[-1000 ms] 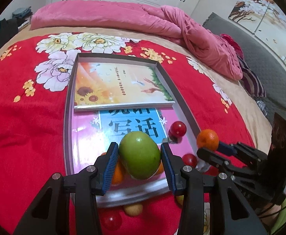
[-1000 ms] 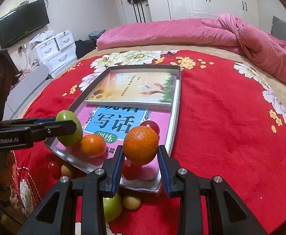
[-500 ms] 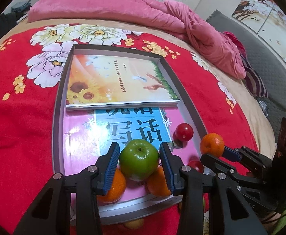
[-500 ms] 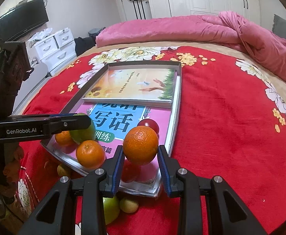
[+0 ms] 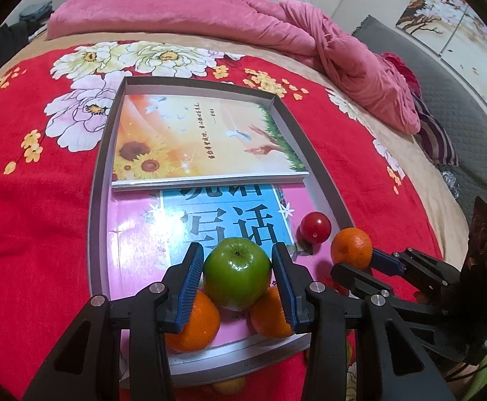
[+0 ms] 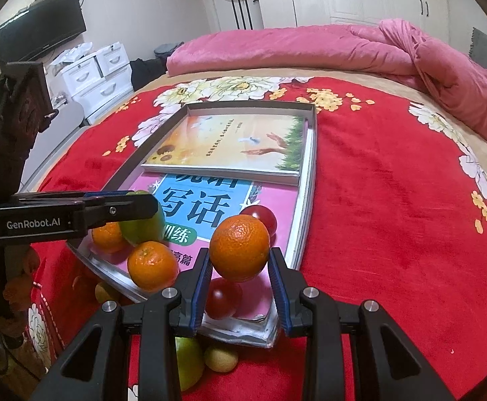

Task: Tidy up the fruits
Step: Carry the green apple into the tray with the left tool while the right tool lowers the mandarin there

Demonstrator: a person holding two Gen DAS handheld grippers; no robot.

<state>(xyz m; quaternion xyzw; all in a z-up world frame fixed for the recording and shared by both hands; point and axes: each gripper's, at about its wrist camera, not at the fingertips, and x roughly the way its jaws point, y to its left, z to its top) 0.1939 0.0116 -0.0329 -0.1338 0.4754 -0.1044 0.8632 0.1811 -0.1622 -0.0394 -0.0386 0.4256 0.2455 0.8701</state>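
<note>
Since the earlier frame, your left gripper (image 5: pixel 238 279) has carried the green apple (image 5: pixel 237 275) forward from the tray's near rim to a spot over the pink book, with its stem end now turned up; your right gripper (image 6: pixel 238 279) has barely shifted.

Bed (image 5: pixel 33 200), red floral cover: it bears everything in the scene.

Tray (image 5: pixel 94 193), grey and shallow: it lies on the bed and holds two books, the sunflower book (image 5: pixel 196 143) overlapping the far end of the pink book (image 5: pixel 136 230).

Green apple: clamped between your left fingers (image 5: pixel 190 277), low over the pink book's near end, directly above two oranges (image 5: pixel 195 324) that already rest in the tray. Whether it touches them cannot be told.

Held orange (image 6: pixel 239 247): gripped between your right fingers (image 6: pixel 200 284), over the tray's near right corner and above a red tomato (image 6: pixel 221 297).

Second tomato (image 5: pixel 315 227): in the tray, near its right rim.

Progress, as a judgement: roughly midway. Two oranges and two tomatoes are in the tray; you have two fruits in hand and not yet released. Outside the near rim, a second green fruit (image 6: pixel 188 361) and a small yellowish fruit (image 6: pixel 221 357) remain on the bed, uncollected.
</note>
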